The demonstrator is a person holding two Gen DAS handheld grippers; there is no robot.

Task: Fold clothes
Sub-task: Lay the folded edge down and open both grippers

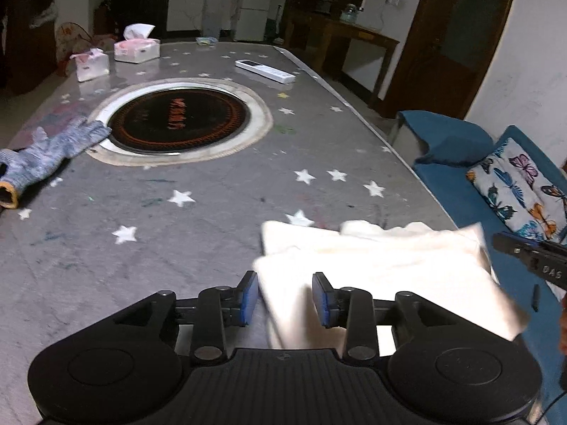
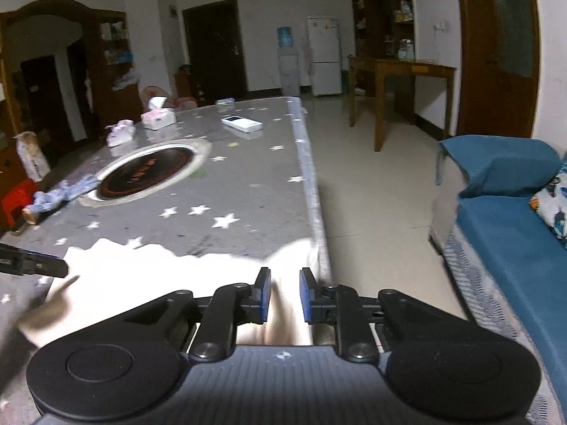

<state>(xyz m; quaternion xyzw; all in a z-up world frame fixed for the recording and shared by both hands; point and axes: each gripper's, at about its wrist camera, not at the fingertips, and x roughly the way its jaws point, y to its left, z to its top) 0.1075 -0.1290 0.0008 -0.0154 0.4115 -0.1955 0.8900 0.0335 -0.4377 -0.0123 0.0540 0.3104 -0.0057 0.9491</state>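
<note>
Right now the white cloth (image 1: 372,269) lies bunched at the near right corner of the starry table (image 1: 198,233), its edge hanging between the parted jaws of the left gripper (image 1: 284,299) and the right gripper (image 2: 285,294), neither pinching it tight

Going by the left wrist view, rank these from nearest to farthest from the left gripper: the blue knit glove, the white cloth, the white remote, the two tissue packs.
From the left gripper:
1. White cloth, lying between its fingers, just ahead and to the right.
2. Blue knit glove, far left, beside the round hotplate.
3. White remote, far right part of the table.
4. Tissue packs and, far left; too close to rank.
</note>
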